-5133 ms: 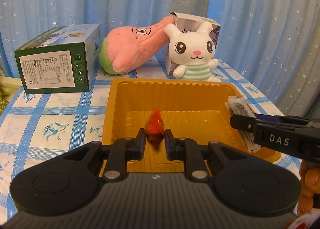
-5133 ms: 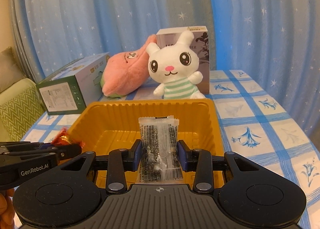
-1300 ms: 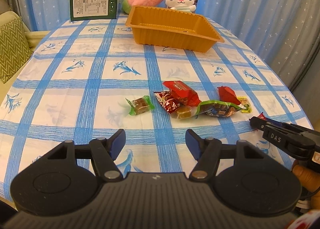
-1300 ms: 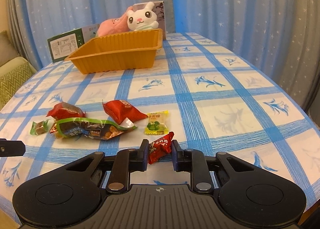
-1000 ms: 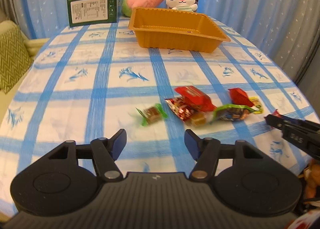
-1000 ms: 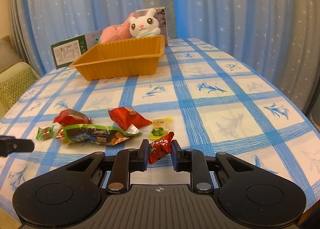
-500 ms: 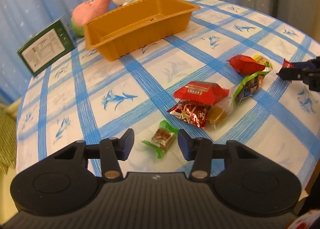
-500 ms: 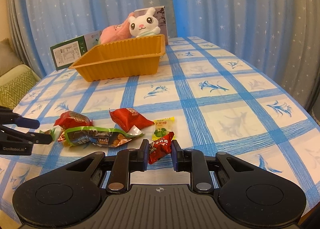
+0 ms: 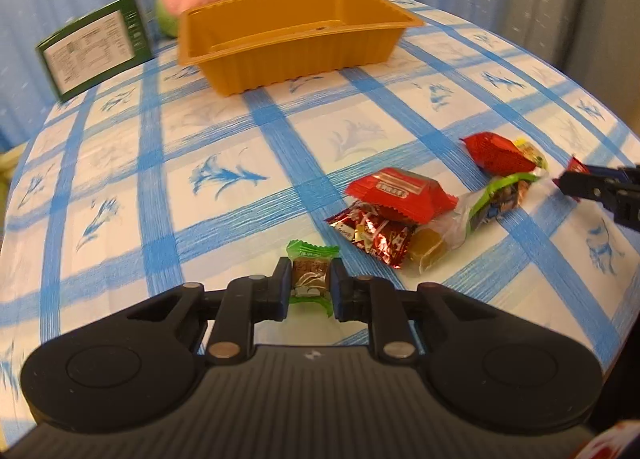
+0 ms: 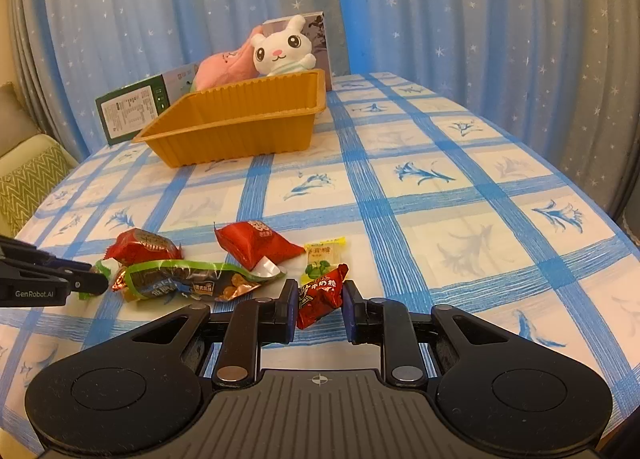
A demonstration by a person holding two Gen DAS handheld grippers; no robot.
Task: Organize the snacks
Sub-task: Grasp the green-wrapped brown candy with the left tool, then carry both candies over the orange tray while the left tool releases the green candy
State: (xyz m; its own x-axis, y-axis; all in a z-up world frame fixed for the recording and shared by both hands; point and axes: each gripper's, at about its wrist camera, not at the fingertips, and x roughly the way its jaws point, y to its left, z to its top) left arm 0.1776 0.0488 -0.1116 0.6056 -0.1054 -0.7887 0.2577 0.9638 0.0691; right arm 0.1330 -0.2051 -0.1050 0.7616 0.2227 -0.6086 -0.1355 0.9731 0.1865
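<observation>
Left wrist view: the left gripper [image 9: 310,286] had its jaws clamped on a green-wrapped candy [image 9: 310,275] low over the tabletop [image 9: 224,131].
The right gripper [image 10: 319,305] gripped a red candy [image 10: 320,295] beside the remaining snack pile [image 10: 192,263]; the orange tray [image 10: 236,127] stood well beyond, near the plush bunny [image 10: 282,47].

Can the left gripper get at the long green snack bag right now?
Probably not yet: the left gripper is shut on a green candy, and other wrappers lie between it and the green snack bag.
</observation>
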